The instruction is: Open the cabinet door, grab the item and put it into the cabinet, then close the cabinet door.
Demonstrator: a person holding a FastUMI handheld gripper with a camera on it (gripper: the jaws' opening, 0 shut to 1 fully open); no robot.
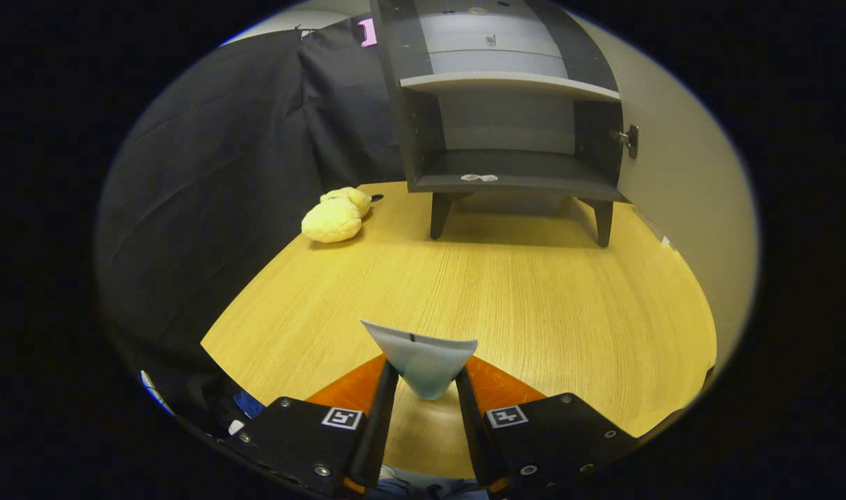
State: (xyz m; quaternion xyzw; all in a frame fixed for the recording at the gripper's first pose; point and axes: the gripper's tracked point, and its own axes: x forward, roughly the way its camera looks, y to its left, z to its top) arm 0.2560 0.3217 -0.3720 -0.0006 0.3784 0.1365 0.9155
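Gripper (426,385) pinches pale cup-like item (423,361) by its narrow base, well short of open cabinet (510,139); risk: thin hold slips w/ tilt en route to lower shelf (513,172).

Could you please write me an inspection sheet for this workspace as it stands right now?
Surface: wooden table, bare between the gripper and the cabinet.
Job's things: dark cabinet stands on legs at the far side of the table, its front open with a shelf inside; two small pale bits lie on its bottom shelf. A pale cone-shaped item sits between the fingers.
Clutter: yellow plush toy on the table, left of the cabinet.
Grippers: gripper shut on the pale cone-shaped item, well short of the cabinet.
Cables: nothing seen.
Surroundings: black cloth on the left, plain wall on the right.
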